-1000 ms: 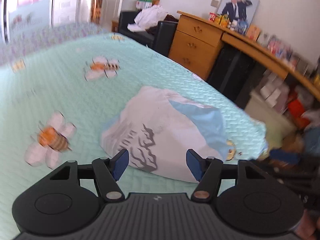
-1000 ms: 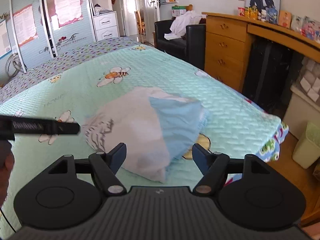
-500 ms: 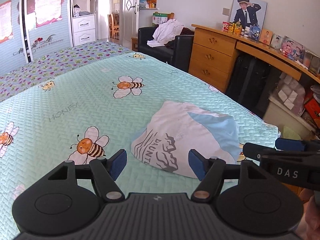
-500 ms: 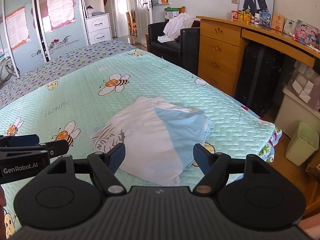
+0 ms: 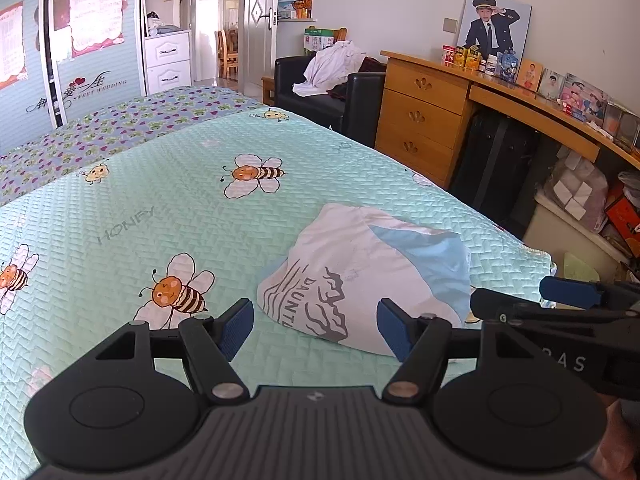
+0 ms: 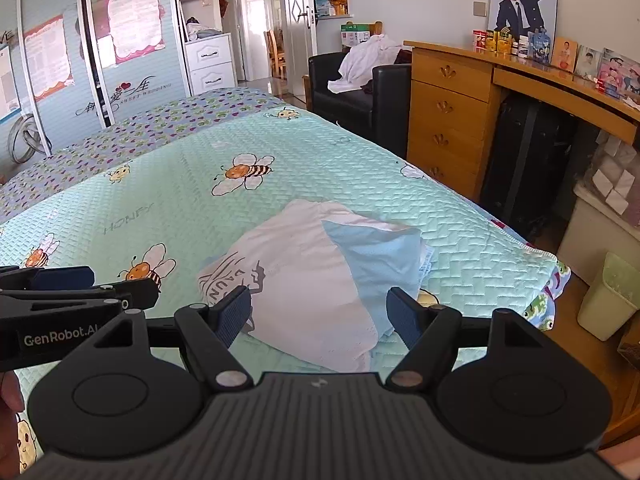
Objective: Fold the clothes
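A folded white garment (image 5: 352,264) (image 6: 308,276) with a grey mountain print and a light blue panel lies on the mint bee-print bedspread (image 5: 160,208) (image 6: 180,184), near the bed's right corner. My left gripper (image 5: 315,326) hovers open above its near edge, blue pads apart, nothing between them. My right gripper (image 6: 319,312) is open too, raised over the garment's near side and holding nothing. Each gripper shows in the other's view: the right gripper (image 5: 560,300) at the right edge, the left gripper (image 6: 64,284) at the left edge.
A wooden desk with drawers (image 6: 452,120) runs along the right wall, a dark suitcase (image 6: 528,160) beneath it. A black armchair (image 5: 332,96) with clothes stands beyond the bed. A pale green bin (image 6: 612,300) sits on the floor by the bed corner. Wardrobe doors (image 5: 92,48) stand behind.
Both grippers have pulled back and up from the garment, so more of the bed shows. The left view swung and sharpened. The garment lies still, folded.
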The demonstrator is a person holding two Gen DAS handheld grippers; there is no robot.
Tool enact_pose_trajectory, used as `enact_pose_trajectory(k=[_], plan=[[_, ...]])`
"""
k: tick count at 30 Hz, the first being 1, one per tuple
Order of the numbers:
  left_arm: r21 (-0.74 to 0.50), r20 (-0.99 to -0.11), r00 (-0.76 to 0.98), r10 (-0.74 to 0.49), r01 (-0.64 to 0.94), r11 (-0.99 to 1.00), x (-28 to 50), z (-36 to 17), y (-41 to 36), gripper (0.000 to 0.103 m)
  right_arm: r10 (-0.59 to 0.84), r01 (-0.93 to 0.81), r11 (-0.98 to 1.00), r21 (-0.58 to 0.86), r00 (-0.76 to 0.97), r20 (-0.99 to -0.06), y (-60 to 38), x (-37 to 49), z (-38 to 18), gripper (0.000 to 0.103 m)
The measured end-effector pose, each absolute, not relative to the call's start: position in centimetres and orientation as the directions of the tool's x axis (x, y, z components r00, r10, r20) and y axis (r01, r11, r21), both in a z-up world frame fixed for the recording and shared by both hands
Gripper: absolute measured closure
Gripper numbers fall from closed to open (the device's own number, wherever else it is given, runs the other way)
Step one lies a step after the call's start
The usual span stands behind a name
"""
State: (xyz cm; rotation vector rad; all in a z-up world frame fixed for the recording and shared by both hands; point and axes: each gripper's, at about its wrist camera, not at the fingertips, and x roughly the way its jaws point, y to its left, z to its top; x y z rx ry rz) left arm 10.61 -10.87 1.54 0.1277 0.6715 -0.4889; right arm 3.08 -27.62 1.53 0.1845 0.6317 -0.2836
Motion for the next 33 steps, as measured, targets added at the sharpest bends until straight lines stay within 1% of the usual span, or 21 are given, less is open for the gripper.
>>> enact_pose_trajectory(k=[19, 23, 28, 31, 33], plan=[[-0.051, -0.633, 0.665, -0.397, 0.475, 0.878, 10.4, 1.2, -11.0, 0.032, -0.215, 0.317, 0.946, 0.068, 0.771, -0.6, -27.2, 2.7, 1.2, 0.028], [-0.067, -0.626, 0.663, -0.411, 0.479, 0.875, 10.2, 1.2, -10.7, 0.032, -0.233, 0.318, 0.947, 0.049, 0.782, -0.578, -26.9, 2.3, 1.4, 0.028], [-0.06, -0.59, 0.694, -0.413, 0.472, 0.88, 9.6, 1.4, -10.2, 0.03, -0.24, 0.298, 0.954, 0.029, 0.82, -0.519, -26.2, 1.5, 1.8, 0.028], [-0.064, -0.565, 0.716, -0.411, 0.458, 0.887, 9.3, 1.6, -9.5, 0.025, -0.217, 0.274, 0.96, 0.055, 0.856, -0.47, -25.9, 0.7, 2.2, 0.027], [-0.06, -0.552, 0.73, -0.403, 0.447, 0.893, 9.1, 1.7, -9.0, 0.016, -0.213, 0.267, 0.961, 0.067, 0.876, -0.434, -25.8, 0.2, 2.5, 0.02]])
